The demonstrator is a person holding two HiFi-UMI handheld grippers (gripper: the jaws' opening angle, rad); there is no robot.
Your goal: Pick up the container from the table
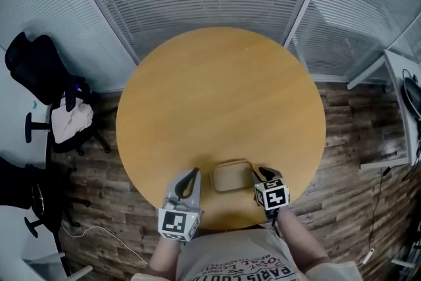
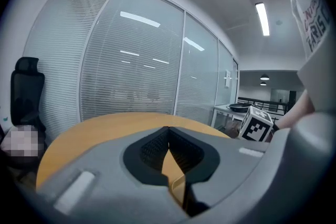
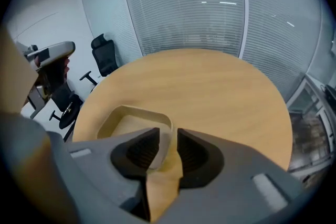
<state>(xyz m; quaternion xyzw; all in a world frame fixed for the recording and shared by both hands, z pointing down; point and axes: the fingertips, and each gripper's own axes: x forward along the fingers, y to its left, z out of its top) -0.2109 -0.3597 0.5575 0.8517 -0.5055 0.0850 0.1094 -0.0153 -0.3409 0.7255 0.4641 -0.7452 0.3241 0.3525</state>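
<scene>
Container (image 3: pixel 131 122) rim between parted right claw (image 3: pixel 168 132)

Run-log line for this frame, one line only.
left gripper: shut, beside container | right gripper: open, astride container rim | container: on table

Round wooden table (image 1: pixel 220 95) bears a shallow tan container (image 1: pixel 231 176) near its edge.

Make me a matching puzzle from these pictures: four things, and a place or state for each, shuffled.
1 left gripper
2 black office chair
3 tan shallow rectangular container
4 right gripper

A on the round wooden table, between both grippers
B jaws apart, by the container's rim
C on the floor beside the table
D jaws together

Pairs: 1-D, 2-C, 3-A, 4-B
</scene>
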